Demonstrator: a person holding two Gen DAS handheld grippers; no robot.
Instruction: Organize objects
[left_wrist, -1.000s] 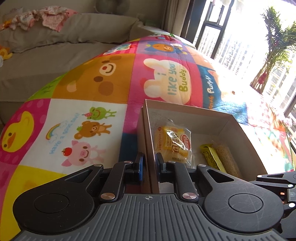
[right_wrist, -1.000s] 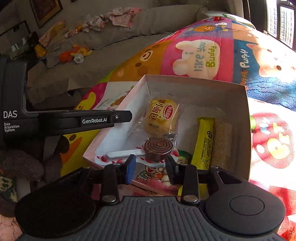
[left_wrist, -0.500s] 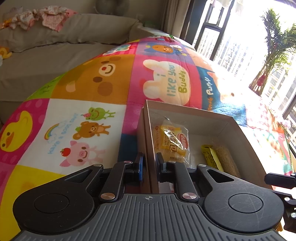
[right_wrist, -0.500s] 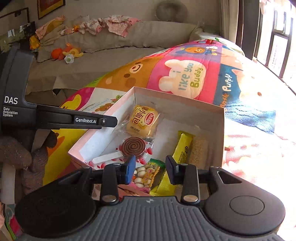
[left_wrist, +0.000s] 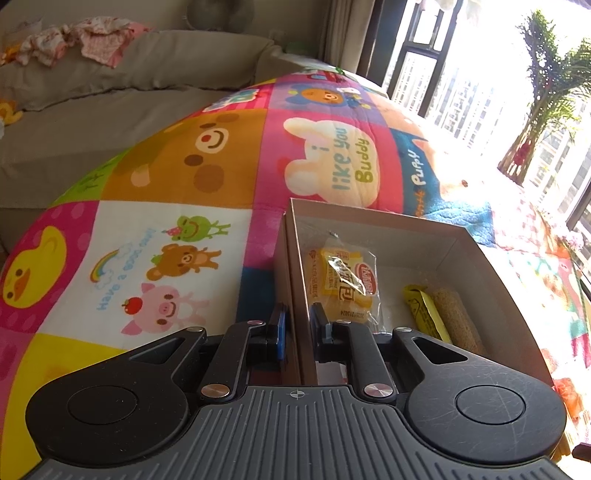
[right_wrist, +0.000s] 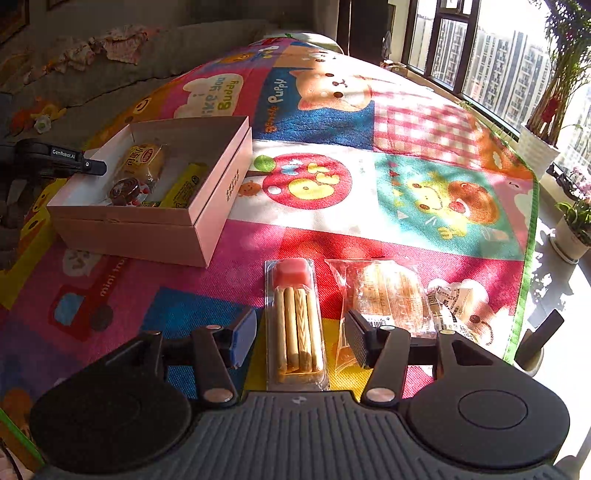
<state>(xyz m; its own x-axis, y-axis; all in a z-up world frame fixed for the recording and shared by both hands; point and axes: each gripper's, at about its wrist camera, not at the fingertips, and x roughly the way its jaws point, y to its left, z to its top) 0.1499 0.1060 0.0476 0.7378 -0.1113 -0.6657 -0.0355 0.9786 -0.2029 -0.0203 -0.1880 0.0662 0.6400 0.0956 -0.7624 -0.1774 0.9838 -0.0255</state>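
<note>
A pink cardboard box (right_wrist: 218, 184) sits on the colourful play mat and holds a yellow cake packet (left_wrist: 343, 284), a yellow bar (left_wrist: 424, 314), a grain bar (left_wrist: 458, 325) and a spiral lollipop (right_wrist: 123, 188). My left gripper (left_wrist: 297, 328) is shut on the box's left wall (left_wrist: 291, 295). My right gripper (right_wrist: 299, 339) is open and empty, its fingers either side of a clear pack of biscuit sticks with pink dip (right_wrist: 295, 321) on the mat. The left gripper also shows in the right wrist view (right_wrist: 62, 158).
A clear bread packet (right_wrist: 388, 295) and a crumpled white wrapper (right_wrist: 454, 299) lie right of the stick pack. A grey sofa (left_wrist: 92, 110) with clothes runs behind the mat. Potted plants (right_wrist: 543, 122) stand along the window at the mat's right edge.
My right gripper has pulled back out of the box, swung right and opened wider over the biscuit stick pack. The left gripper has stayed clamped on the box wall.
</note>
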